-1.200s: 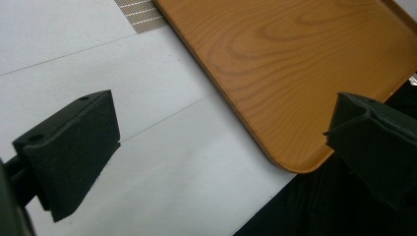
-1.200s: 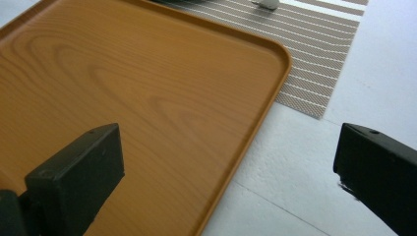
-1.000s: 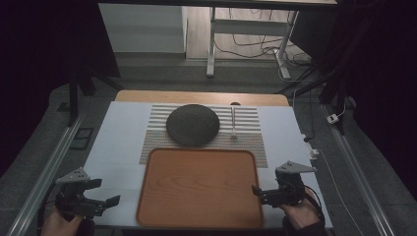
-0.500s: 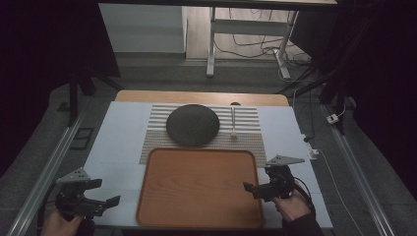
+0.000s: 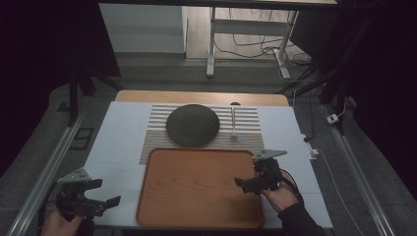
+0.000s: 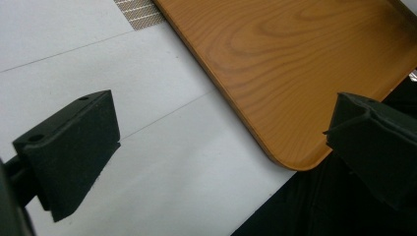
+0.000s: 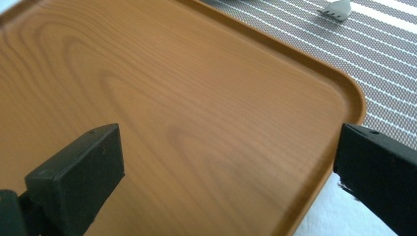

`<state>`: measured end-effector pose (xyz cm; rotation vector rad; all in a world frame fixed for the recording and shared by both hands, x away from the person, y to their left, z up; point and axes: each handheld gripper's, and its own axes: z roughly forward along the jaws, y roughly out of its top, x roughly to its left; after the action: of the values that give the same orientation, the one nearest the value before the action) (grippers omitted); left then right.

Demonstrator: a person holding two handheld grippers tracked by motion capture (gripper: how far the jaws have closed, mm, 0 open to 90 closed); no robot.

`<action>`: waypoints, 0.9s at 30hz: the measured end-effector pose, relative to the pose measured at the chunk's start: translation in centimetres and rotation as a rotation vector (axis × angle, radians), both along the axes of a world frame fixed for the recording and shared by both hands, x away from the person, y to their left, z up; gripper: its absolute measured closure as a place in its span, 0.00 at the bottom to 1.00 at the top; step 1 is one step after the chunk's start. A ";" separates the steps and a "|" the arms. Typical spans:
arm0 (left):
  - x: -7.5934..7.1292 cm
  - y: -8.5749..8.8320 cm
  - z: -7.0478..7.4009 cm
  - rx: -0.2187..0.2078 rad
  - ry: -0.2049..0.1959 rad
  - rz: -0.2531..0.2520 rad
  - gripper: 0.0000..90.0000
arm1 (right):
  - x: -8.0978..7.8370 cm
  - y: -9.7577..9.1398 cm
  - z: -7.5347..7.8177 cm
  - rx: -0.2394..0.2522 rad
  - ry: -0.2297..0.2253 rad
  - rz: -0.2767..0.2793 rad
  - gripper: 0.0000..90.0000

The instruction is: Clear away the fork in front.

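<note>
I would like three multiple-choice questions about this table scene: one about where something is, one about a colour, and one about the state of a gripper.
1. Where does the fork lie?
A. on the tray
B. on the striped mat, right of the plate
C. on the floor

2. What colour is the plate?
A. dark grey
B. white
C. red

3. How do the jaws of the right gripper stand?
A. shut on the fork
B. shut on nothing
C. open

Answers:
1 B: the fork rests on the striped mat beside the plate.
2 A: the plate looks dark grey.
3 C: the right gripper shows its jaws wide apart over the tray.
</note>
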<state>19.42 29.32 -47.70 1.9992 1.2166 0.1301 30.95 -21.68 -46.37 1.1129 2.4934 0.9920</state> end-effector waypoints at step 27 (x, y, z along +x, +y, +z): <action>0.1 -0.1 0.0 0.007 0.007 -0.005 0.00 | 5.4 4.5 -0.9 -0.273 -0.148 0.055 0.00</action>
<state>19.51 29.25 -47.74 2.0103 1.2173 0.1260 36.39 -17.22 -47.24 0.8598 2.4583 0.6917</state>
